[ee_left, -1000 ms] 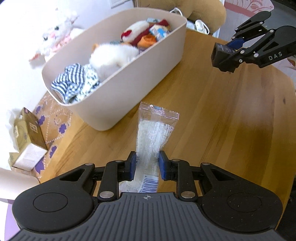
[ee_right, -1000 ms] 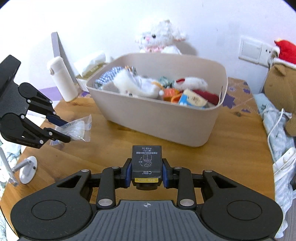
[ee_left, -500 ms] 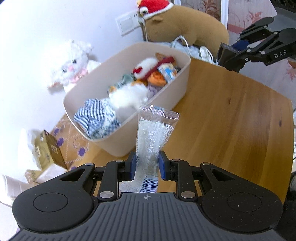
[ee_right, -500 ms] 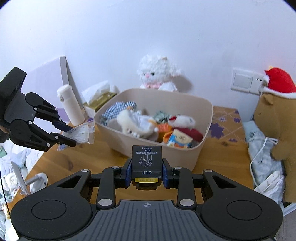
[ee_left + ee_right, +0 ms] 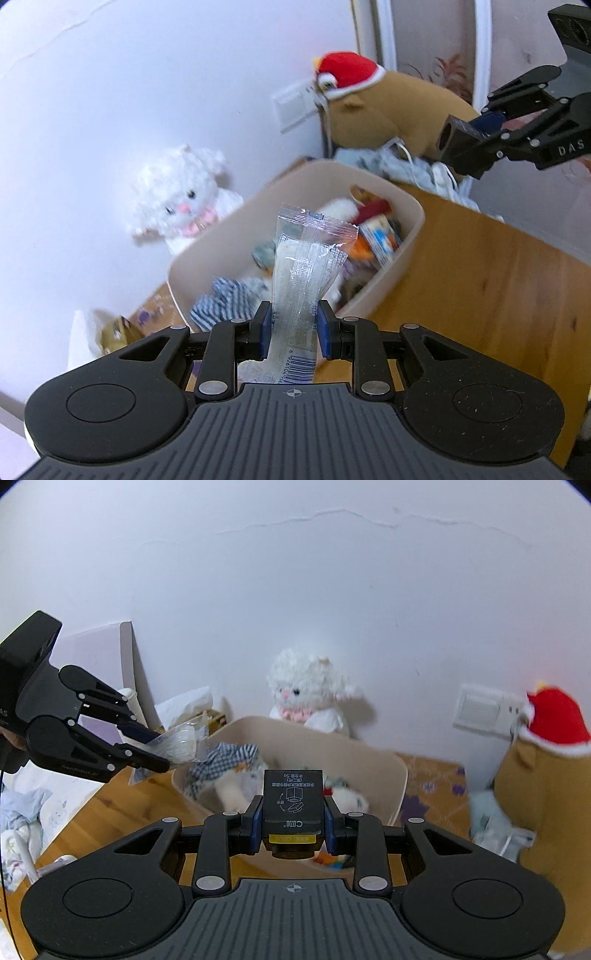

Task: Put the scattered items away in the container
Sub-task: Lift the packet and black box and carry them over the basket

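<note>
A beige bin (image 5: 402,254) (image 5: 373,764) on the wooden table holds plush toys, a checked cloth and snack packs. My left gripper (image 5: 293,323) is shut on a clear plastic packet (image 5: 303,273), which sticks up in front of the bin's near side. From the right wrist view that left gripper (image 5: 155,751) hangs at the bin's left end with the packet (image 5: 183,746) over the rim. My right gripper (image 5: 293,821) is shut on a small black box (image 5: 292,797), raised above the bin's near wall. The left wrist view shows this gripper (image 5: 476,147) high at the right with the black box (image 5: 458,142).
A white plush lamb (image 5: 306,694) sits against the wall behind the bin. A brown plush with a red hat (image 5: 376,99) and cables lie at the bin's right. A tissue box (image 5: 114,332) and a white bottle (image 5: 133,701) stand to the left. Bare wooden table (image 5: 480,295) spreads right.
Both grippers have risen with their loads and tilted up, so the wall and plush toys fill more of each view. The bin now lies lower and closer under both.
</note>
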The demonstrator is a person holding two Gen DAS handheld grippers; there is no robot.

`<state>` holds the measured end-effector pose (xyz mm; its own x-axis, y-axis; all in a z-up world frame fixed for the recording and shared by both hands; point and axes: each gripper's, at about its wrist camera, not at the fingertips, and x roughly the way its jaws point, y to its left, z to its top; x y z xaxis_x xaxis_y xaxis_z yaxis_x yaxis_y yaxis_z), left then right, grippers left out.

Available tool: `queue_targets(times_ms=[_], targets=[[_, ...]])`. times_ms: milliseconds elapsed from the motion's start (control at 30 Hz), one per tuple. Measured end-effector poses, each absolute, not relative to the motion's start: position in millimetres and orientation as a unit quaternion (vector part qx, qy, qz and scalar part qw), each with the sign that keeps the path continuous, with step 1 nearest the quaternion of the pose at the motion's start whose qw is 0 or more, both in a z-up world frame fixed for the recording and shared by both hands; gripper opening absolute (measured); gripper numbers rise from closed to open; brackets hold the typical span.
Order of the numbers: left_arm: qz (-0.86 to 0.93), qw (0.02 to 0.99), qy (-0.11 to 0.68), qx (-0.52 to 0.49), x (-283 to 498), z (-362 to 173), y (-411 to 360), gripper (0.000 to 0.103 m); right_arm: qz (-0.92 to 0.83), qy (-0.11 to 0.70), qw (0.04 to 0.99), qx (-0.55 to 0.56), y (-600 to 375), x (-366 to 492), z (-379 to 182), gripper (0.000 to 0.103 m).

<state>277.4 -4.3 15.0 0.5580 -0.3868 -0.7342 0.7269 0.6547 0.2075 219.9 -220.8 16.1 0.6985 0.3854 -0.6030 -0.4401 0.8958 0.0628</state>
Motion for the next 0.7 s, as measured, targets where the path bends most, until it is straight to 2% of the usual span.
queue_targets(times_ms=[367,700], targets=[[-0.294,0.87,0.332,0.216,322,11,-12,0.025,0.216,0.304,0.926,-0.061,-213,278,22,0.029],[-0.248,0.871,0.367,0.21,358,-26,-22,0.025,0.203,0.351,0.911,-0.074,-196,332,-18,0.029]])
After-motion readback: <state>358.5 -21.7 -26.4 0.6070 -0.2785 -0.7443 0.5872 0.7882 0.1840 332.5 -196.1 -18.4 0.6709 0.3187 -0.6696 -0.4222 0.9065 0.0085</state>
